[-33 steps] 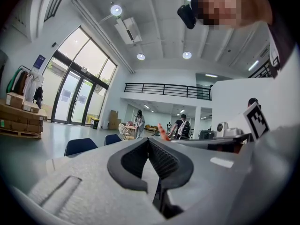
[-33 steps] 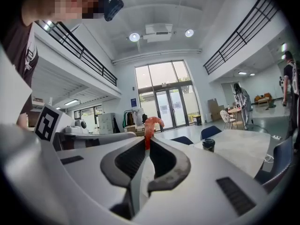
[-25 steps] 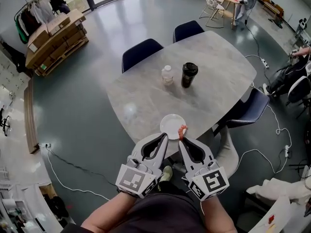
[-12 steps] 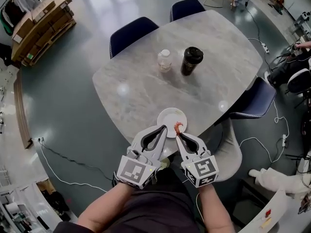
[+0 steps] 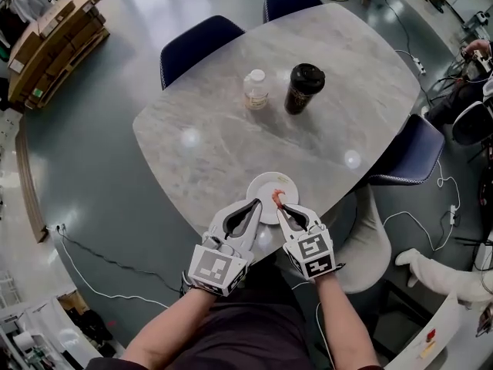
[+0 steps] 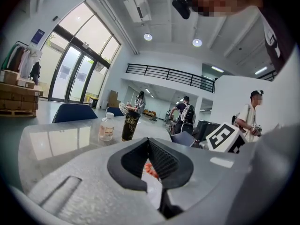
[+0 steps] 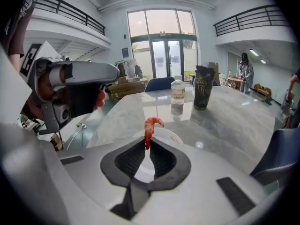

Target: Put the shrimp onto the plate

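An orange-red shrimp (image 5: 276, 197) (image 7: 150, 127) stands up from the tips of my right gripper (image 5: 278, 206) (image 7: 149, 142), which is shut on its tail end. It hangs just over the near part of a small white plate (image 5: 267, 185) (image 7: 171, 137) at the marble table's (image 5: 223, 141) front edge. My left gripper (image 5: 257, 205) (image 6: 148, 140) sits beside it on the left, tips together and holding nothing, reaching over the plate's near left rim. Through the left jaws' gap the shrimp (image 6: 151, 169) shows behind.
A water bottle (image 5: 255, 89) and a dark lidded cup (image 5: 300, 89) stand at the table's far middle. Blue chairs (image 5: 197, 42) (image 5: 410, 154) ring the table. Cables (image 5: 443, 206) lie on the floor to the right. People stand in the background.
Both grippers have moved forward and slightly left over the table edge, carrying the shrimp from the plate's right rim to above its near part. The grip has stayed the same.
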A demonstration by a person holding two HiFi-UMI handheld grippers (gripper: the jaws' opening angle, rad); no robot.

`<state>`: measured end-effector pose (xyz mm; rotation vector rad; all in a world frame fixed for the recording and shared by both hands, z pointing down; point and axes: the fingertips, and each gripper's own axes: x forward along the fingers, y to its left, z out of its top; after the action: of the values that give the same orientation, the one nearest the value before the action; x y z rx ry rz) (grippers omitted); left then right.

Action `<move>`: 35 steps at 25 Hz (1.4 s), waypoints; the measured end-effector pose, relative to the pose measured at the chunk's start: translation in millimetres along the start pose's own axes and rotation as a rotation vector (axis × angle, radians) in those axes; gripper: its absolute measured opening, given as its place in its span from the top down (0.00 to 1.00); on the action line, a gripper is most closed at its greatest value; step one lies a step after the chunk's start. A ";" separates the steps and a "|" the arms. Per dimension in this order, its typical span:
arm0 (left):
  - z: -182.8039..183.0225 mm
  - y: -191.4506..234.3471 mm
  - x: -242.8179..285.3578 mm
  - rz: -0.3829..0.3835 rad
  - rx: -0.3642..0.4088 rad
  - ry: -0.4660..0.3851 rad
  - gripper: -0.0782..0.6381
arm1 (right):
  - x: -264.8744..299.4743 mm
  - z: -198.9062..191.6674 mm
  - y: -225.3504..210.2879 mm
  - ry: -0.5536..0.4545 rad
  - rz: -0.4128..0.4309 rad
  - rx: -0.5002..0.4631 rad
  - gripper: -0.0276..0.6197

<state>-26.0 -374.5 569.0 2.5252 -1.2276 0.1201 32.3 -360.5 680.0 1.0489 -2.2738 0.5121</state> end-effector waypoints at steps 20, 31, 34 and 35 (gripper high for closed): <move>-43.0 20.6 22.1 -0.017 0.006 0.064 0.88 | 56.4 -50.0 -16.7 0.281 0.006 -0.125 0.91; -62.5 21.2 30.6 -0.017 0.021 0.108 0.88 | 60.3 -55.6 -13.4 0.324 0.031 -0.146 0.81; -57.6 19.2 27.2 -0.009 0.014 0.116 0.88 | 52.5 -48.1 -15.6 0.317 0.006 -0.148 0.80; -55.0 18.0 25.1 -0.007 0.013 0.119 0.88 | 47.9 -43.1 -15.6 0.305 -0.004 -0.143 0.80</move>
<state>-20.6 -385.5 630.8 2.4939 -1.1751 0.2734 34.0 -373.1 745.0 0.8420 -2.0066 0.4655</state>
